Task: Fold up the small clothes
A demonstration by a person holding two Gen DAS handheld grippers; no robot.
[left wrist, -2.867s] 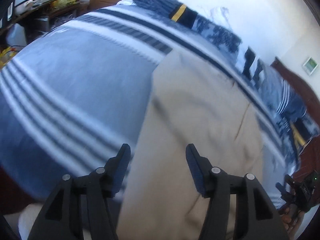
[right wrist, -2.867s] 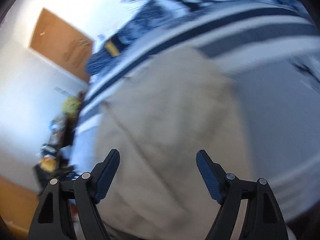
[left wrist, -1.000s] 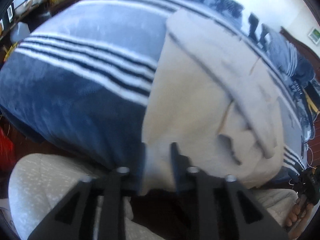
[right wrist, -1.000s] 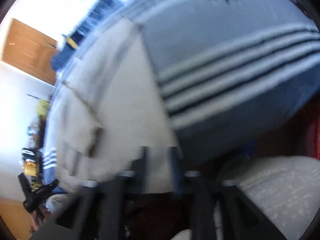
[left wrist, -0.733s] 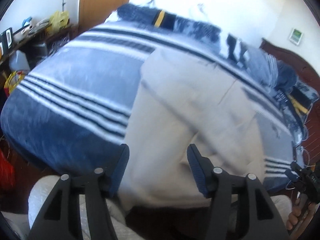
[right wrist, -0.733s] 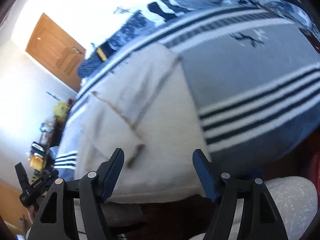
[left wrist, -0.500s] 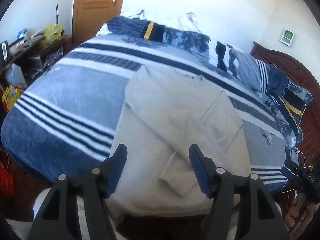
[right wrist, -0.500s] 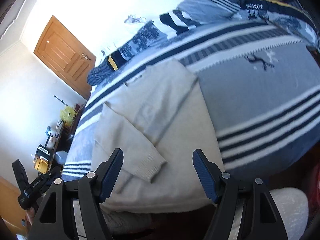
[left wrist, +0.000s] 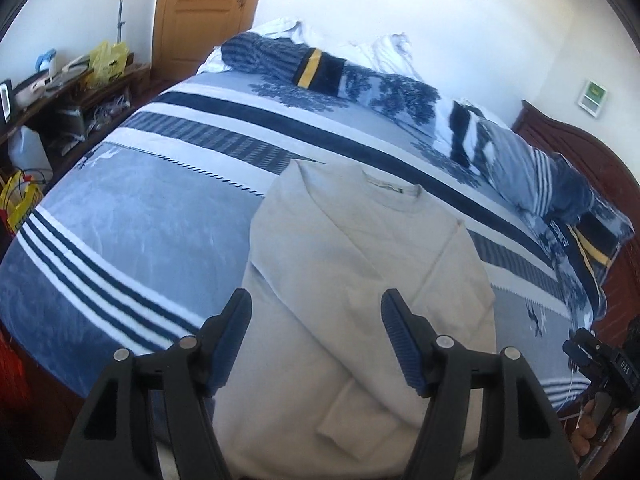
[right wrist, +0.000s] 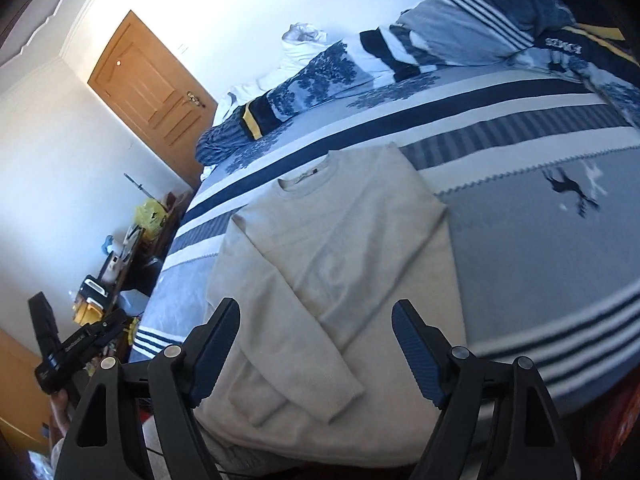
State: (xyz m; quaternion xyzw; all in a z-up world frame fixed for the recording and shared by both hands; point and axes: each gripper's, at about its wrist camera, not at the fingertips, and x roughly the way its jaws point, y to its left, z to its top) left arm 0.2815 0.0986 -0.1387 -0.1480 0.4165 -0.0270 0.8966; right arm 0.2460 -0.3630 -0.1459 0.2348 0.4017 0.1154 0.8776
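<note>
A beige sweater (left wrist: 352, 280) lies flat on the blue striped bed (left wrist: 132, 216), collar at the far end, both sleeves folded across its front. It also shows in the right wrist view (right wrist: 340, 264). My left gripper (left wrist: 316, 338) is open and empty, raised above the sweater's near hem. My right gripper (right wrist: 316, 346) is open and empty, also above the near hem. The right gripper shows at the right edge of the left wrist view (left wrist: 600, 364), and the left gripper at the left edge of the right wrist view (right wrist: 76, 344).
Pillows and bunched bedding (left wrist: 360, 80) lie along the far side of the bed. A wooden door (left wrist: 200, 12) and a cluttered shelf (left wrist: 60, 88) stand to the left. A dark wooden headboard (left wrist: 576, 160) is at the right.
Both grippers were shut on the sweater's near edge a second ago. They have let go, opened and lifted back, so the whole sweater now shows.
</note>
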